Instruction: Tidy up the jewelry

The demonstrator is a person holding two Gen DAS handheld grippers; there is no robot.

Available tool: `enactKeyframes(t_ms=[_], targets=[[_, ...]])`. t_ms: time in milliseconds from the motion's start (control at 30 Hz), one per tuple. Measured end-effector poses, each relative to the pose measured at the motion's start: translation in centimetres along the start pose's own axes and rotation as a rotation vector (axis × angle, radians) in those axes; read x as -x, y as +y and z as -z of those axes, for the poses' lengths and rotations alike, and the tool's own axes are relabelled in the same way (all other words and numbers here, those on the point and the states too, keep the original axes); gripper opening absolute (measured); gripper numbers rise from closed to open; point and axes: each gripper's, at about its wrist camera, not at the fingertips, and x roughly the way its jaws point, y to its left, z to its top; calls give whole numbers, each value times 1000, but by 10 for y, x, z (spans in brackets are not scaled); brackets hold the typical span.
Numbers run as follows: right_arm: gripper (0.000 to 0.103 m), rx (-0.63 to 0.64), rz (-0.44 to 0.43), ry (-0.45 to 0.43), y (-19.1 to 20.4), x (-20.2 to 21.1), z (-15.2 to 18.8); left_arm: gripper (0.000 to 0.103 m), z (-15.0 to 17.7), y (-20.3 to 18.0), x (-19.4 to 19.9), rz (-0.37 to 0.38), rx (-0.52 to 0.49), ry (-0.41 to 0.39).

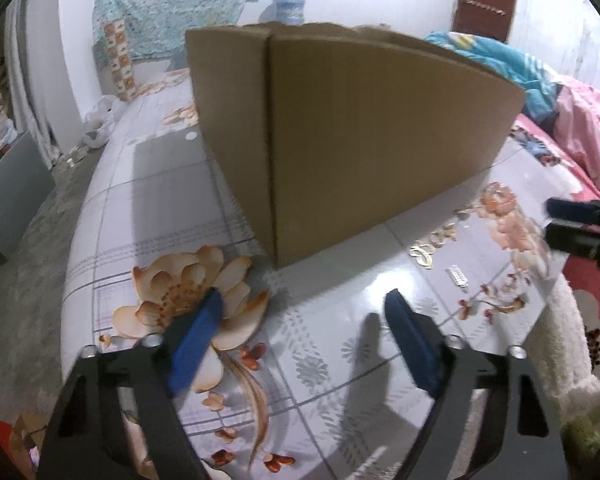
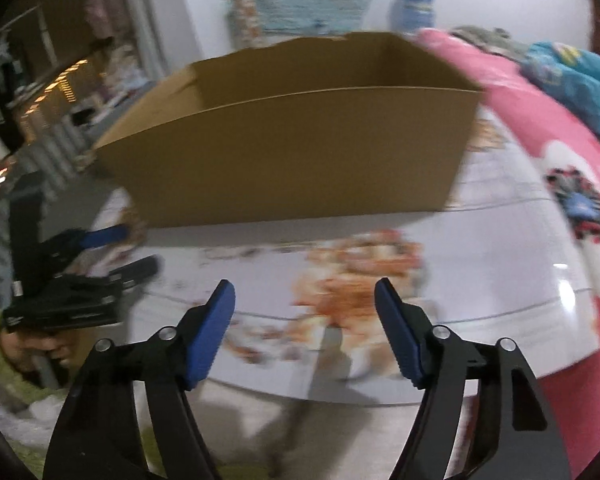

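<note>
An open brown cardboard box (image 1: 356, 136) stands on the floral tablecloth; it also shows in the right wrist view (image 2: 284, 152), where its inside looks empty as far as I can see. A gold piece of jewelry (image 1: 422, 256) and a small silver piece (image 1: 458, 278) lie on the cloth right of the box's near corner. My left gripper (image 1: 302, 304) is open and empty above the cloth in front of the box corner. My right gripper (image 2: 304, 292) is open and empty; it also shows in the left wrist view (image 1: 580, 224) at the far right. The right wrist view is blurred.
The table (image 1: 148, 208) carries a glossy flower-print cloth. A bed with pink bedding (image 1: 588, 136) and a blue blanket (image 1: 512, 64) lies right of the table. The table's left edge drops to a grey floor (image 1: 32, 248). A water jug (image 1: 288, 10) stands behind the box.
</note>
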Motion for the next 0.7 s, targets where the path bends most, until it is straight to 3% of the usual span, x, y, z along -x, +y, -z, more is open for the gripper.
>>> enactKeyframes(t_ms=[100,167,267,400,700], targets=[[56,12,-33,13,7,-11,-1,60,-2,-11,6,78,-28,-27],[48,-1,-57,32,6,-17,-1,58,-3,-24,7,107,-78,-39],[39,-19,-79,50,8,-21,0,51,-4,-47,3,97,-191,-37],[36,-31,-89,59,10,-23,2,34,-9,-68,-11,68,-288,-9],[36,-42,-106,46,4,-17,5,30,-24,-78,-28,98,-314,17]])
